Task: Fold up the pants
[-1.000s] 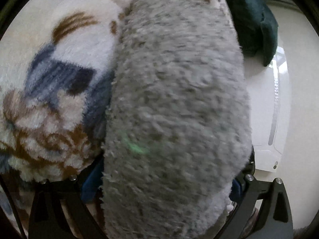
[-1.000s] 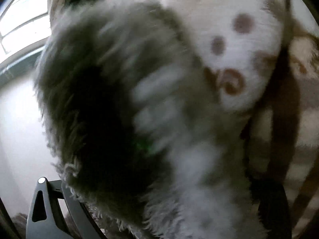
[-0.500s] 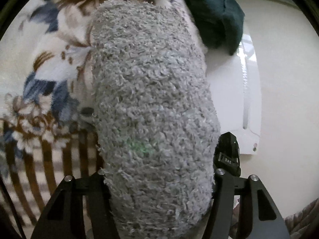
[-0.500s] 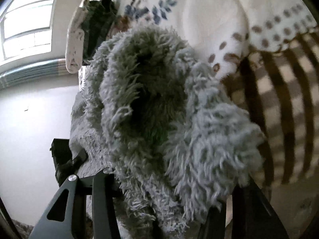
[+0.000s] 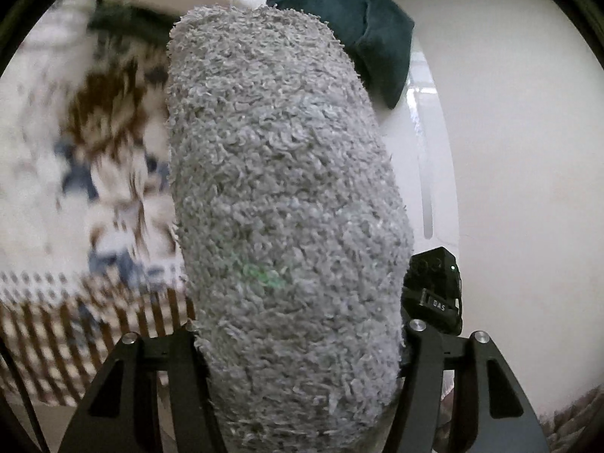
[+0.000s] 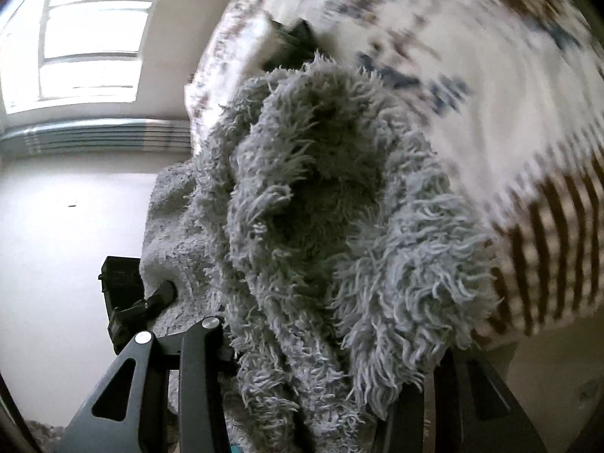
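Observation:
The pants are grey fluffy fleece. In the left wrist view a thick fold of the pants (image 5: 279, 207) fills the middle, clamped in my left gripper (image 5: 302, 370), whose fingertips are buried in the pile. In the right wrist view a bunched, shaggy part of the pants (image 6: 332, 226) hangs from my right gripper (image 6: 324, 385), which is shut on it. Both grippers hold the pants up off the patterned blanket (image 5: 94, 151). The other gripper's black body (image 5: 434, 294) shows beside the fleece, and likewise in the right wrist view (image 6: 128, 302).
The blanket (image 6: 490, 94) is cream with brown and blue flowers and brown stripes. A dark teal garment (image 5: 351, 26) lies at the far end. A white wall (image 5: 509, 151) runs on the right. A window (image 6: 87, 30) and grey radiator (image 6: 94, 136) are at left.
Both grippers have lifted the pants up and back from the blanket. More wall, window and striped blanket edge show now. The grips on the fleece have not changed.

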Available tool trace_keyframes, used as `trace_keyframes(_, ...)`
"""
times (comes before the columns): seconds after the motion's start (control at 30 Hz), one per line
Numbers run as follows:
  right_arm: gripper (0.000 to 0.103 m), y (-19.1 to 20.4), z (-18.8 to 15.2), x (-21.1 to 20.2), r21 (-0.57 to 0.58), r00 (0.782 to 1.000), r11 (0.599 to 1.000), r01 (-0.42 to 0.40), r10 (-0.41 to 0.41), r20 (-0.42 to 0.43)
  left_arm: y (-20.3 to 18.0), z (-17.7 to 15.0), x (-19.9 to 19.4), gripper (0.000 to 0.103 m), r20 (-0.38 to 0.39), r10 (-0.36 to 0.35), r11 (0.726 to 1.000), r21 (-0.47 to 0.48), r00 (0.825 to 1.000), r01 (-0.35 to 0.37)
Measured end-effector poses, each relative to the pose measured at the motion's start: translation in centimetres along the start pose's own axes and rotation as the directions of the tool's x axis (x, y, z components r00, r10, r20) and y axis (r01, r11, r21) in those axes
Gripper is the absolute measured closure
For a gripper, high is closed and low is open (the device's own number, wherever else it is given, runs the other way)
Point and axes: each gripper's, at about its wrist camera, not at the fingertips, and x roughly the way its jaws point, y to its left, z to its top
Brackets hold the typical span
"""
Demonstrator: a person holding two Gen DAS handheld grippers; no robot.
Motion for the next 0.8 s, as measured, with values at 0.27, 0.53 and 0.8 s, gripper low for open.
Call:
trace_keyframes(0.27, 0.057, 11.4, 12.5, 3.7, -0.121, 0.999, 0.992, -0.034, 0.039, 0.032, -2.9, 14.1, -5.0, 0.046, 0.111, 0.019, 0.999, 0.028, 0.994, -0.023)
trace_keyframes(0.53, 0.057, 18.6, 29.7, 12.3, -0.178, 0.998, 0.983, -0.031, 0.040, 0.042, -0.7, 31.5, -6.3, 0.046, 0.204, 0.026, 0.999, 0.020, 0.979, -0.031)
trace_keyframes(0.8, 0.057, 19.9, 41.7, 22.5, -0.190, 1.000, 0.981, 0.027, -0.029, -0.006, 10.4, 43.3, -2.6, 0.046, 0.191, 0.097, 0.992, -0.095, 0.977, -0.080)
